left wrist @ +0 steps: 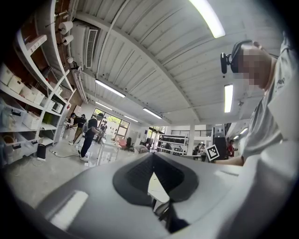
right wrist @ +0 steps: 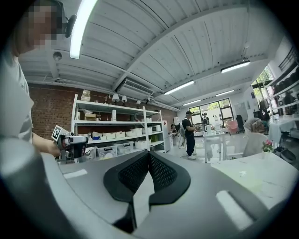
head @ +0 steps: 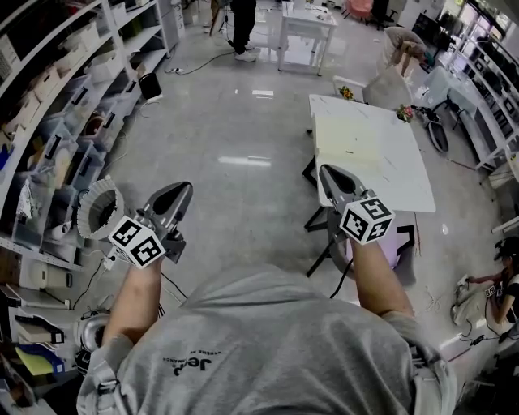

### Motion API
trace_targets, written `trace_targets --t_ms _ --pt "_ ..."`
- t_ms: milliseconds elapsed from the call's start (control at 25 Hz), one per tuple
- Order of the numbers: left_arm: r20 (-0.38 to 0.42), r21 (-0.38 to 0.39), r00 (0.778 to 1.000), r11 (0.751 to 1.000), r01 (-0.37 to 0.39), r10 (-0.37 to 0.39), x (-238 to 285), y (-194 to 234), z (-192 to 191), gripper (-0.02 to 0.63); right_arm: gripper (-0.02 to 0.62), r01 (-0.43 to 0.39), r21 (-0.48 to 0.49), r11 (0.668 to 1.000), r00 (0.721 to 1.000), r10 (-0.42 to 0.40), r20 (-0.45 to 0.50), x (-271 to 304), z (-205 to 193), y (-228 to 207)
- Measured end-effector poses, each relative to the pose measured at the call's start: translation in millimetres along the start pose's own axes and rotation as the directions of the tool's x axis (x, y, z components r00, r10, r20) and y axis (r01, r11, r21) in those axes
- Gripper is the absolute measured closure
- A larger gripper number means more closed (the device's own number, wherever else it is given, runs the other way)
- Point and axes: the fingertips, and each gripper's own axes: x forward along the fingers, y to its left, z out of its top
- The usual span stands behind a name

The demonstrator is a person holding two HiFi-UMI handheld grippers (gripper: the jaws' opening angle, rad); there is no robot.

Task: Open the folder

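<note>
I cannot make out a folder for certain. A white table [head: 405, 174] stands ahead to the right, and a large pale cream sheet [head: 357, 146] covers most of its top. My left gripper [head: 185, 189] is held level over the bare floor, well left of the table, and its jaws are shut with nothing between them. My right gripper [head: 324, 170] hangs just short of the table's near left corner, also shut and empty. In the left gripper view the fingertips [left wrist: 152, 157] meet. In the right gripper view the fingertips [right wrist: 149, 153] touch as well.
Shelving with bins [head: 57, 138] lines the left side, with a round white fan [head: 99, 209] on the floor beside it. A dark chair [head: 328, 231] stands at the table's near edge. A person [head: 242, 24] stands far back. Another person [head: 503, 284] sits low at the right.
</note>
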Motion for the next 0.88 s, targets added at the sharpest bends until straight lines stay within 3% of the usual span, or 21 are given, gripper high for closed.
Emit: trace_targets --t_ms 80,120,160,200,280,600,880 --pt "0.001 0.0 1.0 1.0 -0.006 0.006 6.0 -7.1 -1.8 0.549 0.578 -0.06 0.001 0.998 0.998 0.06 0.007 -2.8 0.7 0.5" --pt "0.002 0.0 1.0 1.0 -0.01 0.01 9.2 -10.5 -2.8 0.549 0.489 -0.093 0.001 0.996 0.996 0.093 0.009 -4.0 0.8 0.9" --pt "0.003 -0.001 1.0 1.0 -0.014 0.014 12.6 -13.6 -3.8 0.549 0.348 -0.115 -0.003 0.993 0.993 0.115 0.008 -5.0 0.7 -0.3" --pt "0.005 -0.002 1.0 1.0 -0.019 0.019 15.8 -16.2 -4.6 0.549 0.288 -0.124 -0.011 0.992 0.992 0.124 0.008 -5.8 1.0 -3.4" --pt "0.008 -0.006 1.0 1.0 -0.029 0.029 21.2 -19.6 -5.4 0.549 0.233 -0.12 -0.029 0.992 0.993 0.12 0.01 -6.8 2.6 -11.1" --pt "0.0 -0.005 0.999 0.999 -0.033 0.033 25.3 -9.8 -6.4 0.549 0.227 -0.096 -0.034 0.995 0.995 0.097 0.021 8.0 4.1 -21.7" --pt "0.006 -0.031 1.0 0.999 -0.007 0.007 36.2 47.4 -4.9 0.549 0.227 -0.061 -0.029 0.998 0.998 0.061 0.004 57.0 -1.0 -26.1"
